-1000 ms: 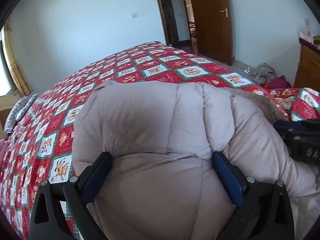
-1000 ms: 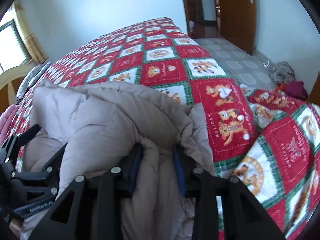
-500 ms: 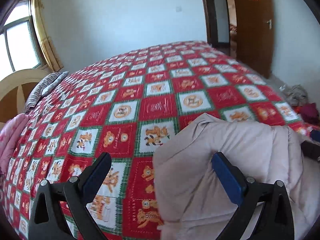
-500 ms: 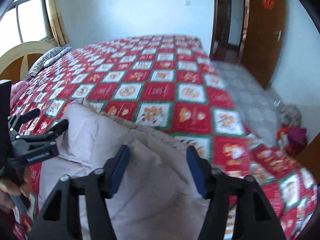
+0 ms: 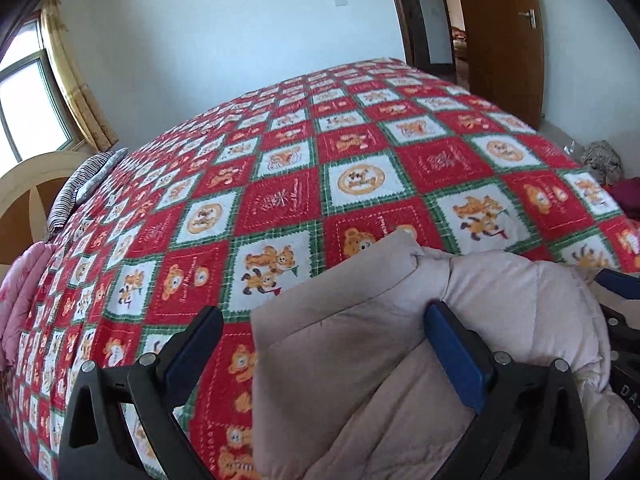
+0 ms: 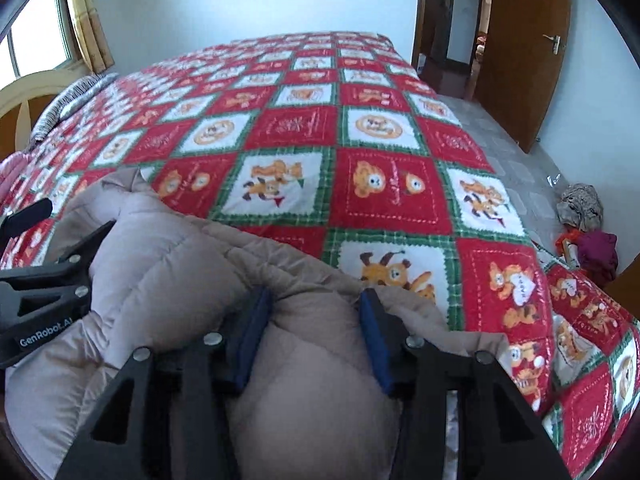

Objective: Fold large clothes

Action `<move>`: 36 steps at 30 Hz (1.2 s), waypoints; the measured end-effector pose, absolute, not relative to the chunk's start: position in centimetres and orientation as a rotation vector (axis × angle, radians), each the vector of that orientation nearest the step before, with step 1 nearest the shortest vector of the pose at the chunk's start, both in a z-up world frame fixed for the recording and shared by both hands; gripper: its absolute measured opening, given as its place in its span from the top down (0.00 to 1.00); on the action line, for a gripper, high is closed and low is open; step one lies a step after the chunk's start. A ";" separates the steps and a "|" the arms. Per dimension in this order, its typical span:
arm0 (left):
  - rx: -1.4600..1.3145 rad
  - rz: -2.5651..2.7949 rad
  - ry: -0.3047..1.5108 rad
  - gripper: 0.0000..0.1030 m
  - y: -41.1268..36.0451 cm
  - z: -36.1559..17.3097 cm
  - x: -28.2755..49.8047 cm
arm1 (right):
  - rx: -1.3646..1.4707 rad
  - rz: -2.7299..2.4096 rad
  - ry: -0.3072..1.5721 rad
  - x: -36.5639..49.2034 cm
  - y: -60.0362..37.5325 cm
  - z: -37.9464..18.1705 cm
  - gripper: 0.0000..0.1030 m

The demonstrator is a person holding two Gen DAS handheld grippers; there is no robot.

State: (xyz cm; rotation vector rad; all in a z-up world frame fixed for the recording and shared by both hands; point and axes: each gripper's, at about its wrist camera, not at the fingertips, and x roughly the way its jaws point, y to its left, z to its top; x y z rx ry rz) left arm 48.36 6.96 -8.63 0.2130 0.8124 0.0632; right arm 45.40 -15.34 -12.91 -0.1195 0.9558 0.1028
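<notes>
A beige padded coat [image 5: 500, 320] lies bunched at the near edge of the bed. It also shows in the right wrist view [image 6: 168, 272]. My left gripper [image 5: 320, 340] is open; its right finger rests against the coat's left part, its left finger is over the bedspread. My right gripper [image 6: 314, 320] sits on the coat with its jaws partly apart and a bulge of fabric between them. The left gripper's black frame [image 6: 36, 296] shows at the left of the right wrist view.
A red, white and green bear-patterned bedspread [image 5: 360, 168] covers the large bed. A striped pillow [image 5: 80, 184] and a wooden headboard [image 5: 24, 184] are far left. A brown door [image 6: 520, 48] and clothes on the floor [image 6: 584, 216] are to the right.
Both grippers pulled back and up from the coat. The right gripper opened from its pinch, then settled on the coat with narrower jaws. The left stayed open and shifted left.
</notes>
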 end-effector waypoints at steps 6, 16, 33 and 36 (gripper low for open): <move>0.251 0.073 0.795 0.01 6.8 -8.4 47.7 | -0.147 0.075 0.933 44.8 -15.1 -12.5 0.52; 0.294 -0.124 0.759 0.02 8.1 -2.5 39.9 | -0.152 0.137 0.774 37.2 -17.1 -3.7 0.51; 0.188 -0.155 0.802 0.01 5.6 -5.4 36.0 | 0.123 0.102 0.881 33.0 -18.6 -11.3 0.41; 0.219 -0.122 0.755 0.01 4.7 -6.3 35.6 | 0.073 0.076 0.883 32.6 -18.1 -11.2 0.41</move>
